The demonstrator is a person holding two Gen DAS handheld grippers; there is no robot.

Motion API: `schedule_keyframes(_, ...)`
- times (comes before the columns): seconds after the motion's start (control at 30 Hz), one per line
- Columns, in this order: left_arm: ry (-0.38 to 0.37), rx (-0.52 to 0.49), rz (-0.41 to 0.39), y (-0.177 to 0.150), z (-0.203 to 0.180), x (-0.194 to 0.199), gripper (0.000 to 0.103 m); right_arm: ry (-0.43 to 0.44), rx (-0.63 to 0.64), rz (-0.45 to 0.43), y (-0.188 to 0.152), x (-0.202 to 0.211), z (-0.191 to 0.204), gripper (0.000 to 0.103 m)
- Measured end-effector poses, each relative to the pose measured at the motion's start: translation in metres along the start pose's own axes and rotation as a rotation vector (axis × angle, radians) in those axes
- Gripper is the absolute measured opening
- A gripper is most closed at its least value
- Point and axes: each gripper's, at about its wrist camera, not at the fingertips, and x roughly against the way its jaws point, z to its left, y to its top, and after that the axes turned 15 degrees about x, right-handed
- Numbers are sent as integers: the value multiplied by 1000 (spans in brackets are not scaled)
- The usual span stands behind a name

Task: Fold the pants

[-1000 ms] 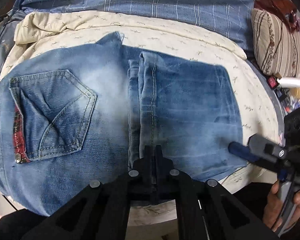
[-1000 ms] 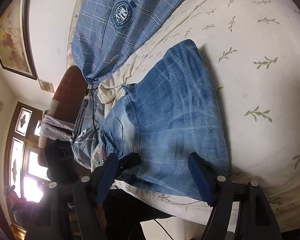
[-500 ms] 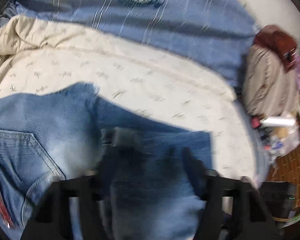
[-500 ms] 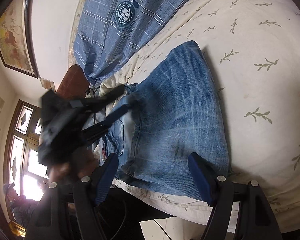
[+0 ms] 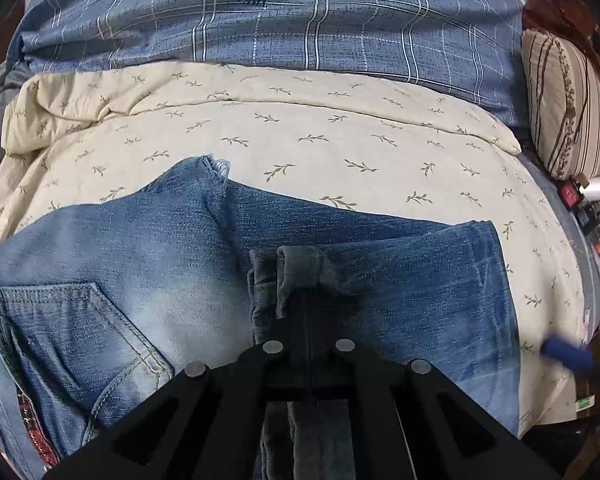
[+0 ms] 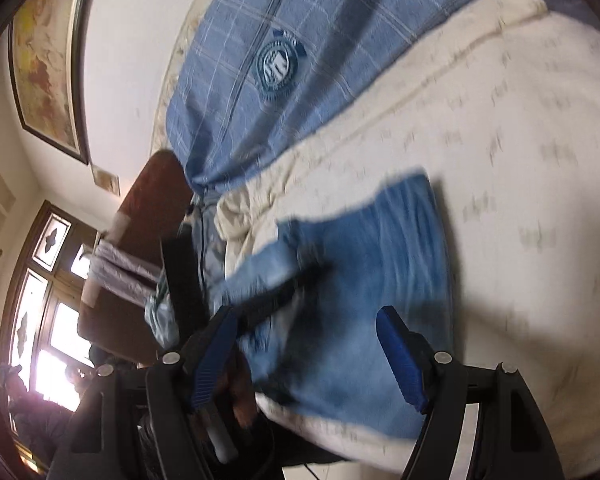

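Blue jeans [image 5: 380, 280] lie folded on a cream leaf-print quilt [image 5: 300, 132], directly under and ahead of the left gripper [image 5: 310, 312], back pocket [image 5: 72, 332] off to its left; its jaws have just been closing and now sit together, black tips pressed down on the rolled hem layers, nothing visibly clamped between them. The right gripper [image 6: 304, 356] hovers with its blue pads [image 6: 400, 360] wide apart and empty, the jeans below and ahead of it, view blurred, blue plaid bedding [image 6: 268, 64] further beyond
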Motion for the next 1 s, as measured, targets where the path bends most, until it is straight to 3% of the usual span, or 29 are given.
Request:
schedule_keyframes(0.13,-17,7,6,0,2,0,2,28,-61,17,34,-26,-16,75)
schedule_keyframes(0.23,-28,18,12,1,3,-1,2,-64,-128,98,43,-59,-47,73)
schedule_keyframes(0.27,-29,21,13,1,4,-2,2,-56,-179,111,41,-68,-61,71)
schedule_keyframes(0.33,-33,24,13,2,4,-2,2,-42,-208,83,42,-64,-65,69)
schedule_keyframes(0.43,-37,32,17,3,5,-2,2,-78,-141,69,41,-47,-43,70)
schedule_keyframes(0.63,-34,39,16,3,4,0,2,-14,-84,62,-1,0,-6,70)
schedule_keyframes(0.7,-35,41,19,3,4,0,2,11,-64,105,-20,-1,3,70)
schedule_keyframes(0.8,-32,43,26,4,4,0,2,-54,-25,215,-44,-23,-2,67)
schedule_keyframes(1.0,-20,38,25,3,2,1,2,-37,-48,187,-48,-22,-15,65)
